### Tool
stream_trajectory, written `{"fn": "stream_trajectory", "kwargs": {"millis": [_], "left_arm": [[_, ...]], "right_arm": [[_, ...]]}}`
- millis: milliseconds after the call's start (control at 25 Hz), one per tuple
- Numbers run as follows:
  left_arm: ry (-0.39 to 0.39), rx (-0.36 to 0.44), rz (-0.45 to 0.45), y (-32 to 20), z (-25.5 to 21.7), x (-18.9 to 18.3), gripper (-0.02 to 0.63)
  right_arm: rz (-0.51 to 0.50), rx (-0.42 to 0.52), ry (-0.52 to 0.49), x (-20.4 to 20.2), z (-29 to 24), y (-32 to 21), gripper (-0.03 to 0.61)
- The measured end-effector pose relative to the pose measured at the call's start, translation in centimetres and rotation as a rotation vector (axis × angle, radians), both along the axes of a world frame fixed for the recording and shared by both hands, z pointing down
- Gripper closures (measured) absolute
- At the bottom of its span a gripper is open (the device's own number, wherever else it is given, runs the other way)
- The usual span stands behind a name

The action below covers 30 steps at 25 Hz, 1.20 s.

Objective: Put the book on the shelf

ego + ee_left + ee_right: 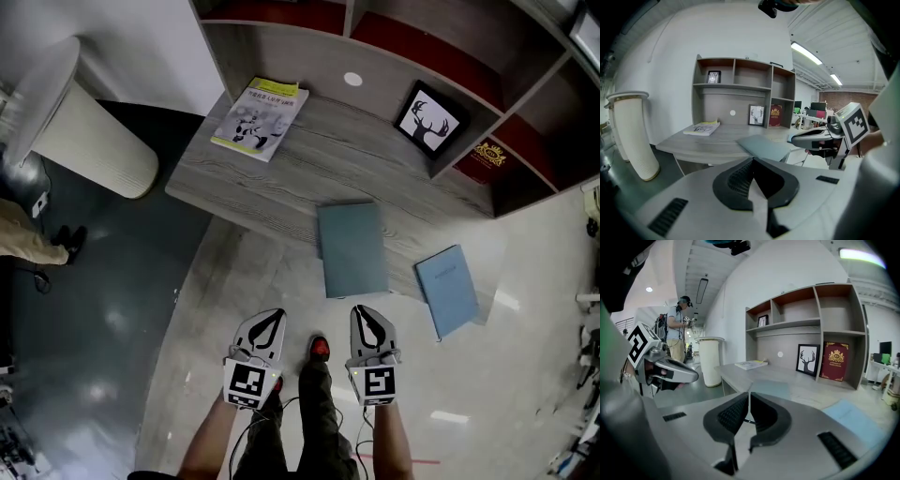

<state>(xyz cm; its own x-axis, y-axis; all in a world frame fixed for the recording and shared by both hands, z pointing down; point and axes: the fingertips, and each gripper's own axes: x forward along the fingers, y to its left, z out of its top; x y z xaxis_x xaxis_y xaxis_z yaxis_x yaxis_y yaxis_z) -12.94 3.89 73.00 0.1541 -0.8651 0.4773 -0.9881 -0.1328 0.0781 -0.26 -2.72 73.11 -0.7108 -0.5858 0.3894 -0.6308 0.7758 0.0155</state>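
Item: grey-blue book (pixel 352 248), flat at the front edge of the desk (pixel 253 187), near end overhanging. Its long axis runs front to back, in line with the grippers.
Bearing: just ahead of both tools, nearer the right gripper (pixel 367 319).
Left gripper (pixel 270 321): jaws together, empty.
Right gripper: jaws together, empty.
Shelf (pixel 394 70): along the desk's back edge, beyond the book.

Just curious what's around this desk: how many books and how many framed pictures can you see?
Books: 4 (white book, teal book, light blue book, red book)
Pictures: 2 (deer picture, small picture on the upper shelf)
Total: 6
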Motion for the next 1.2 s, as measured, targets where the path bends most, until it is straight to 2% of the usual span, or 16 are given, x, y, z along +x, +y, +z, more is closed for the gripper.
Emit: {"fn": "stream_trajectory", "kwargs": {"millis": [120, 240, 280, 320, 360, 600, 760, 1080, 1200], "left_arm": [[0.011, -0.017, 0.001, 0.2, 1.1, 0.0, 0.607], [0.013, -0.034, 0.003, 0.6, 2.0, -0.2, 0.607], [0.013, -0.039, 0.002, 0.7, 2.2, -0.3, 0.607], [0.015, -0.042, 0.0, 0.8, 2.4, -0.4, 0.607], [0.017, -0.045, -0.003, 0.9, 2.5, -0.5, 0.607], [0.024, -0.066, -0.016, 1.7, 3.9, -1.1, 0.607], [0.035, -0.08, -0.019, 2.2, 4.9, -0.9, 0.607], [0.048, -0.108, -0.032, 3.0, 6.6, -1.1, 0.607], [0.05, -0.115, -0.035, 3.1, 7.1, -1.2, 0.607]], "right_arm": [[-0.016, 0.025, 0.042, -0.4, 0.7, -0.4, 0.548], [-0.056, 0.094, 0.134, -0.7, 1.8, -0.5, 0.544], [-0.078, 0.103, 0.164, -1.0, 2.3, -0.3, 0.52], [-0.098, 0.104, 0.189, -1.2, 2.8, -0.2, 0.456], [-0.111, 0.104, 0.212, -1.3, 3.2, 0.0, 0.422], [-0.147, 0.2, 0.337, -1.8, 5.8, -0.2, 0.325], [-0.181, 0.279, 0.419, -1.9, 7.6, -0.3, 0.293], [-0.2, 0.437, 0.596, -2.0, 10.4, -1.4, 0.285], [-0.194, 0.542, 0.691, -1.9, 10.9, -2.0, 0.285]]}}
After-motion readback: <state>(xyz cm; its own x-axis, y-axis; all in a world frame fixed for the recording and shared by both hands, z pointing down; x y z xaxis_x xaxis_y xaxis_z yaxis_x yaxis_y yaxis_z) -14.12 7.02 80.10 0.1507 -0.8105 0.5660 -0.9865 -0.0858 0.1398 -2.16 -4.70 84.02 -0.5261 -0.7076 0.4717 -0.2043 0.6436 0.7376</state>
